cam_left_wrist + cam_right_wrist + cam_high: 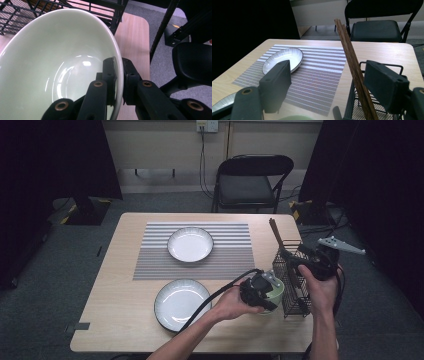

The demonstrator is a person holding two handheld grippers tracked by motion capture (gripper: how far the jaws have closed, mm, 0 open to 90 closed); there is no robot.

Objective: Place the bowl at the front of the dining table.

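A pale green bowl (276, 290) (62, 50) sits near the table's front right, beside a black wire rack (295, 292) (25, 12). My left gripper (264, 296) (119, 72) is shut on the bowl's rim, one jaw inside and one outside. Several brown chopsticks (275, 231) (348, 50) stand slanted in the rack (382, 65). My right gripper (296, 264) (328, 68) hovers open at the rack's top. Its jaws stand wide on either side of the chopsticks without touching them. A sliver of the bowl's rim (294, 117) shows below it.
A striped placemat (195, 251) (317, 75) carries a white plate (190, 244) (283, 58). A second white plate (181, 304) lies near the table's front edge, left of the bowl. A black folding chair (252, 182) stands beyond the table's far edge.
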